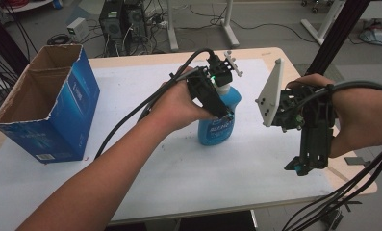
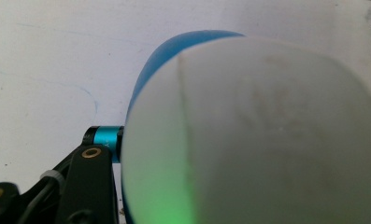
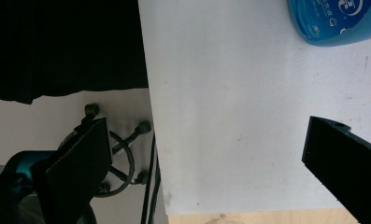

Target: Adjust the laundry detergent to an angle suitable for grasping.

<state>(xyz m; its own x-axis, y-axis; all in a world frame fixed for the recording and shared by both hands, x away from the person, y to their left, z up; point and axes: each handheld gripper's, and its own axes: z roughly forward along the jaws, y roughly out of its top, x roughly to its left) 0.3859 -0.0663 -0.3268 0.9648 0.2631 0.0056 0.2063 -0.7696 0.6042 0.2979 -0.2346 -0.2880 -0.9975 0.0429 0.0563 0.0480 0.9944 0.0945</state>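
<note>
High view: blue spray bottle [image 1: 216, 118] stands upright, left hand-held gripper [image 1: 216, 84] around its neck.

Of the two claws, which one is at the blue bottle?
The left claw, up against the blue bottle at its white top. The right claw hangs open, apart, over the table.

A wooden table [image 1: 280, 55] carries a white mat [image 1: 188, 163] that covers most of its top, leaving bare wood along the edges. On the mat at about nine o'clock stands an open blue cardboard box [image 1: 49, 106] with torn flaps. Near the centre, slightly toward two o'clock, a blue spray bottle [image 1: 222, 120] stands upright on the mat.
</note>
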